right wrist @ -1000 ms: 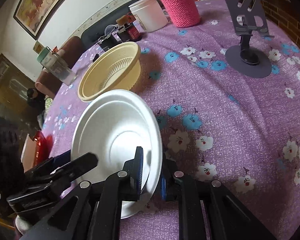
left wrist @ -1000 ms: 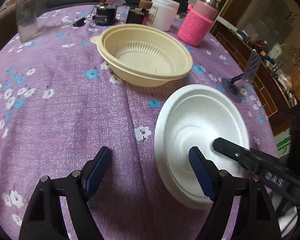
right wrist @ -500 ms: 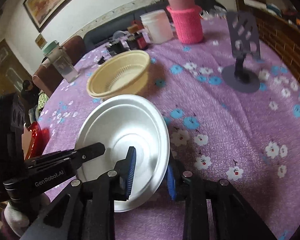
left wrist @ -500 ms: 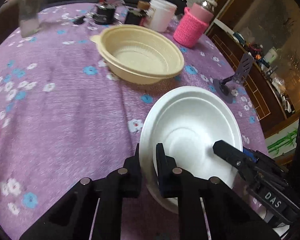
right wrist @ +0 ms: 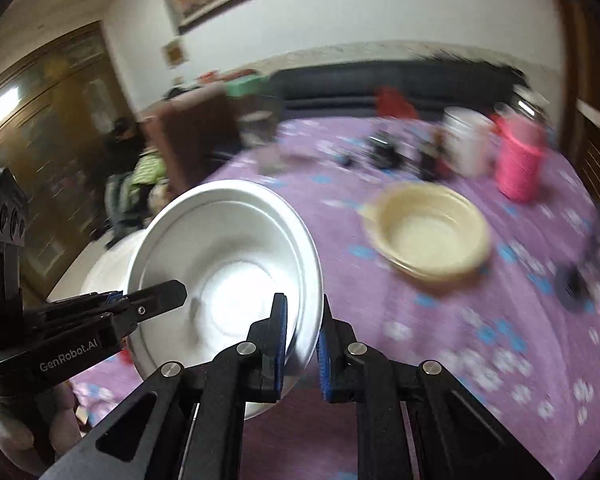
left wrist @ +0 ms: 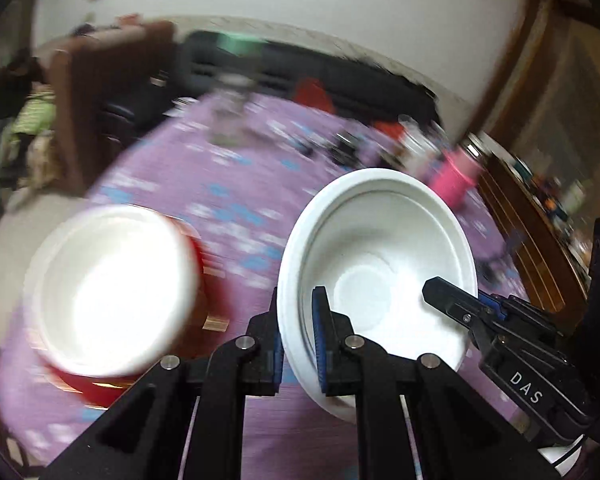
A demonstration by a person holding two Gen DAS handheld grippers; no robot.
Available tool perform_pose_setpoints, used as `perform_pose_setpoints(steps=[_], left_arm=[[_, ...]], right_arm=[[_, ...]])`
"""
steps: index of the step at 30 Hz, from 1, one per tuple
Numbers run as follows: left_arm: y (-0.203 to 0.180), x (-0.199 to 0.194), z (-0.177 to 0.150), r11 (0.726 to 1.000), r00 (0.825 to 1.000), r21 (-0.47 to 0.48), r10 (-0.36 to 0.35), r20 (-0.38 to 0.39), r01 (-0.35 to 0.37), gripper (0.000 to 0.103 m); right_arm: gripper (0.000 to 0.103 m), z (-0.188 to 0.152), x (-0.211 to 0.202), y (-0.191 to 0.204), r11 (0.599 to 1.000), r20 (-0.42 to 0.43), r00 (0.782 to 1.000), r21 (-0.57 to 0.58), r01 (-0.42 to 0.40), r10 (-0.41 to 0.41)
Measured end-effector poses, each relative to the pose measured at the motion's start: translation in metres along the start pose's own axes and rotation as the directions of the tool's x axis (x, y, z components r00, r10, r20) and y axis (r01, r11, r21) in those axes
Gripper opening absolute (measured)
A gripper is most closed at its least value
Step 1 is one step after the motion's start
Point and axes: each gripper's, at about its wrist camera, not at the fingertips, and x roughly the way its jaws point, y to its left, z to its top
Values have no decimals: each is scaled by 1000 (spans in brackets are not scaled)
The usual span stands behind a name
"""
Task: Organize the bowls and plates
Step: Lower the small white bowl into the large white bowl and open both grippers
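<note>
A white foam bowl (left wrist: 380, 280) is held in the air above the purple flowered tablecloth. My left gripper (left wrist: 298, 340) is shut on its left rim. My right gripper (right wrist: 303, 340) is shut on its right rim, with the same bowl (right wrist: 224, 264) tilted toward the camera. A second white bowl (left wrist: 108, 288) sits on a red dish (left wrist: 204, 280) at the table's left edge, below and left of the held bowl. A beige plastic bowl (right wrist: 428, 232) stands on the table to the right.
At the back of the table stand a pink knitted bottle (right wrist: 520, 164), a white jar (right wrist: 466, 144) and small dark items. A phone stand (right wrist: 576, 280) is at the right. A brown chair (left wrist: 76, 120) and a dark sofa lie beyond the table edge.
The left gripper closed on the white bowl's rim. Both grippers lifted the bowl off the table and swung left, bringing the second white bowl on the red dish into view.
</note>
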Motion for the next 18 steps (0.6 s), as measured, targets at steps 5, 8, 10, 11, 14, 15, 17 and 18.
perform_pose_setpoints(steps=[5,8,10,11,14,15,17,18], left_arm=[[72,-22,17,985,987,-86,153,38,-150,12],[105,-19,18,971,979,-130,203,20,-199,12],[125,-10,18,963,976,-160,220,-5,-218,13],[133,-5,18,960,974,-168,227,-14,-226,14],[148,9,19,953,969,-175,241,-45,-245,15],[151,14,18,952,968,-175,244,-56,-251,15],[155,15,15,946,964,-184,260,-64,-267,18],[156,16,15,946,965,-191,255,-63,-263,19]], right_arm=[[16,26,39,72,991,-43,993,-72,-110,107],[16,35,69,104,986,-88,989,-104,-130,121],[16,39,89,119,985,-118,986,-110,-131,118],[16,39,98,125,985,-135,984,-109,-131,116],[16,36,122,132,987,-182,978,-101,-124,104],[16,35,127,132,988,-191,977,-101,-119,98],[15,32,137,134,989,-209,975,-109,-99,75],[15,30,142,133,990,-220,973,-111,-92,66]])
